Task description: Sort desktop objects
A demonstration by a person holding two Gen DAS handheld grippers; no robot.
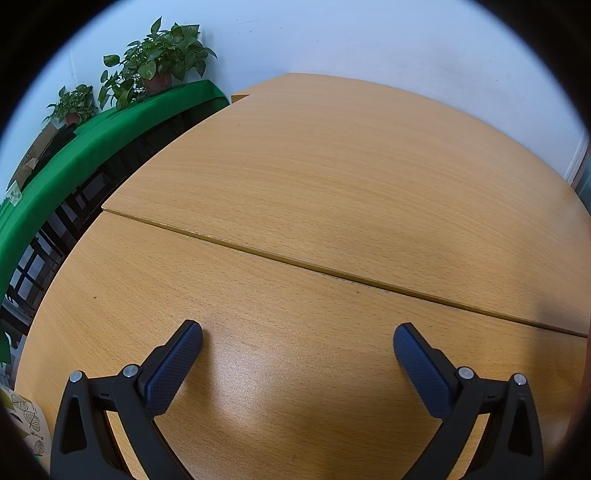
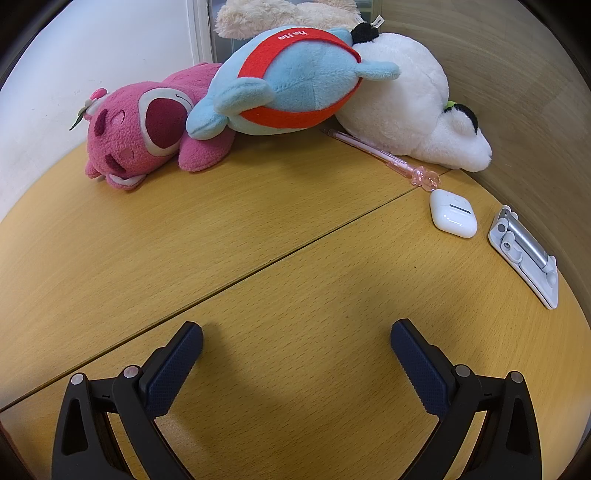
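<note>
In the right wrist view a pink plush bear [image 2: 140,136], a blue and red plush [image 2: 288,81] and a white plush [image 2: 413,110] lie in a row at the back of the wooden desk [image 2: 258,236]. A pink pen [image 2: 384,155] lies in front of the white plush. A white earbud case [image 2: 453,218] and a folded silver phone stand [image 2: 524,254] lie at the right. My right gripper [image 2: 297,338] is open and empty, well short of them. My left gripper [image 1: 298,338] is open and empty over bare desk [image 1: 314,184].
A beige plush [image 2: 280,14] lies behind the blue one. A seam [image 1: 332,273] crosses the desk between two tabletops. Left of the desk stands a green-covered table [image 1: 92,147] with potted plants [image 1: 159,62]. A leaf-patterned box [image 1: 26,417] shows at the lower left edge.
</note>
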